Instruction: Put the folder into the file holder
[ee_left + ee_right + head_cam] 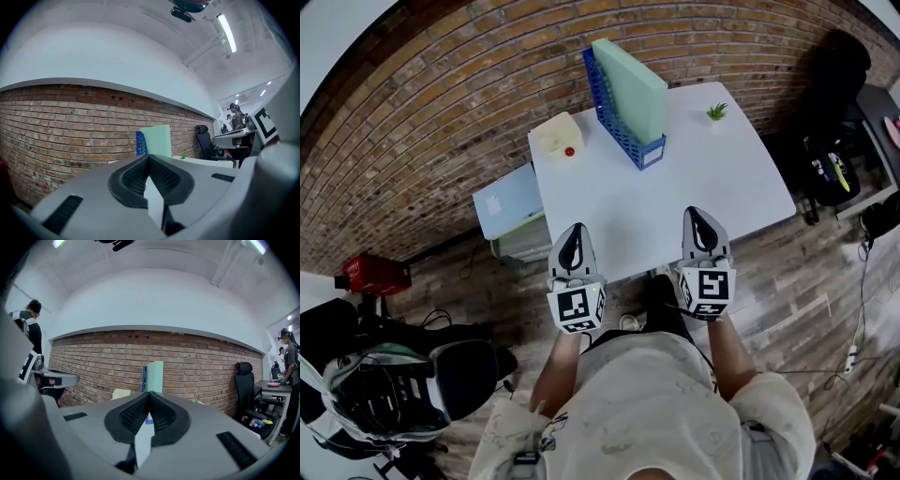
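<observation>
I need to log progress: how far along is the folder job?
It looks done: the green folder stands upright in the blue file holder on the table. Nothing is in hand: the left gripper and right gripper are both shut and empty at the table's near edge. Nothing seems left to do.

Left gripper [573, 232] and right gripper [703, 216]: pale grey moulded shells with smooth, tapering fingers [585, 247]. Inner faces lined with black ribbed pads [133, 179], dark slotted insets on the housings. Each carries a white cube [577, 309] with black square markers at the rear. Person wears a cream short-sleeved T-shirt [666, 403]
</observation>
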A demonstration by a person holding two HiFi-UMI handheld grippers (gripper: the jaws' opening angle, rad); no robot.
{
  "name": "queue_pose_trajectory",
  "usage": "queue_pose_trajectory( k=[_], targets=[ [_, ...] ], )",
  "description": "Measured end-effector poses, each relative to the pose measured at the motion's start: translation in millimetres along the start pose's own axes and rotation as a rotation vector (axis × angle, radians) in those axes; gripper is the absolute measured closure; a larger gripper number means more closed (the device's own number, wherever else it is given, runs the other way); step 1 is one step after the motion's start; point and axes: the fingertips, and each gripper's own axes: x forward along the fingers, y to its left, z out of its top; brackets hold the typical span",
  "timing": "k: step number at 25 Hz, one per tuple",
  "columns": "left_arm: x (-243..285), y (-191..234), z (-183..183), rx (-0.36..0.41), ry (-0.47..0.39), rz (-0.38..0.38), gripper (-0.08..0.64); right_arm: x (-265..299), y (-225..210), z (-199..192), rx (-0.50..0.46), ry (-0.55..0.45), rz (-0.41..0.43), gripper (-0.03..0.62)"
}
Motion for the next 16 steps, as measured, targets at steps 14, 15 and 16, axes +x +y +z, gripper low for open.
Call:
queue_pose_trajectory(
  k=[14, 15, 16],
  targets=[
    [8.3, 7.9, 5.5, 0.000, -0.003, -0.013, 0.551, 8.2, -1.7, 5.2, -0.002, 0.028, -0.032, 0.574],
    [9.1, 9.0, 6.7, 0.000, -0.003, -0.014, 0.551, 9.0, -1.4, 6.3, 0.000, 0.028, -0.034, 0.574],
    [10.0, 10.2, 7.9, 0.000, -0.004, -0.015, 0.551, 9.9, -1.1, 7.5, 0.001, 0.028, -0.036, 0.575]
  ],
)
